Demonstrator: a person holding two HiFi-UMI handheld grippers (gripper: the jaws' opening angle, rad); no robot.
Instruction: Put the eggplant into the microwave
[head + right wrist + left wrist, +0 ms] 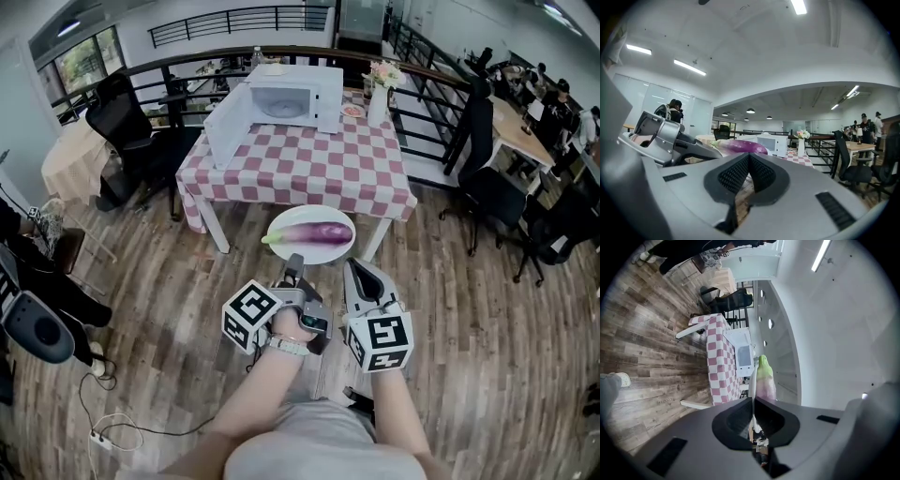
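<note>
A purple eggplant (314, 233) with a green stem lies on a white plate (281, 225) that hangs in the air just short of the checked table (309, 169). My left gripper (293, 261) is shut on the plate's near rim; in the left gripper view the thin plate (753, 380) runs edge-on out of the closed left gripper (753, 401), with the eggplant (765, 378) beyond. My right gripper (351, 265) sits beside the plate's right edge. Its jaws meet at the tips (749, 157); a grip on the plate does not show. The white microwave (291, 98) stands on the table's far side, door swung open.
A white vase of flowers (380, 94) stands right of the microwave. Black office chairs (131, 131) sit left of the table, more chairs (487, 187) to its right. A dark railing (422, 103) runs behind. A cable with a power strip (103, 436) lies on the wooden floor.
</note>
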